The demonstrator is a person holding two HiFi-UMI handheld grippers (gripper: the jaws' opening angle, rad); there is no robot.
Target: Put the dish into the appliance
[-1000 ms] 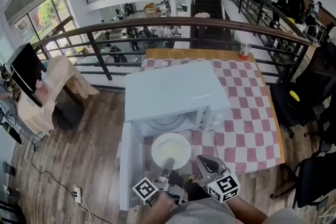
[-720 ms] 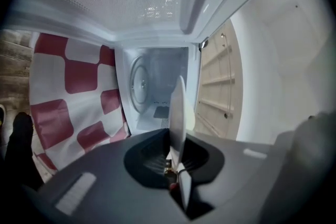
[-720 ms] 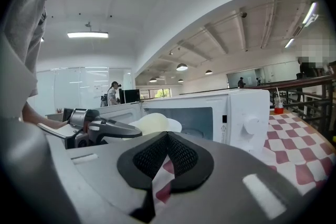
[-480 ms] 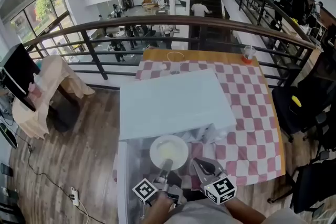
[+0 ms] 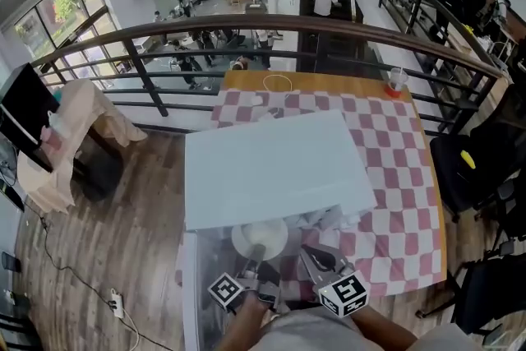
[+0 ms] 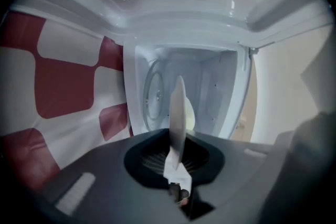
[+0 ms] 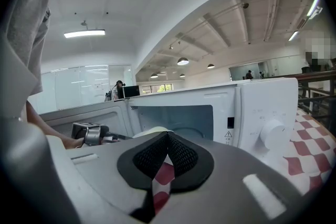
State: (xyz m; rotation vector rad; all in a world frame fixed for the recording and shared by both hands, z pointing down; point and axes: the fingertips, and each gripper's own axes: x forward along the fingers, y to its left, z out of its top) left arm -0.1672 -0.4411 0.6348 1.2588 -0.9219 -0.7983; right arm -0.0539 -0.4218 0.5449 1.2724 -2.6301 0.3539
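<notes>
A white dish (image 5: 259, 237) sits level at the mouth of the white microwave (image 5: 271, 164), its far edge under the roof's front lip. My left gripper (image 5: 256, 253) is shut on its near rim. In the left gripper view the dish (image 6: 178, 113) shows edge-on between the jaws, with the open cavity and its glass turntable (image 6: 151, 97) straight ahead. The microwave door (image 5: 191, 284) hangs open to the left. My right gripper (image 5: 317, 257) is shut on nothing, just right of the dish. Its own view shows the dish (image 7: 149, 132) and left gripper (image 7: 89, 134) at the opening.
The microwave stands on a table with a red-and-white checked cloth (image 5: 394, 210). Its control knob (image 7: 273, 134) is on the panel right of the cavity. A cup (image 5: 397, 80) and a white cable loop (image 5: 278, 83) lie at the table's far edge by a railing. Black chairs (image 5: 477, 168) stand to the right.
The dish has moved forward from in front of the open door to the cavity mouth. Both grippers advanced with it, and the microwave's front is now hidden under its roof in the head view.
</notes>
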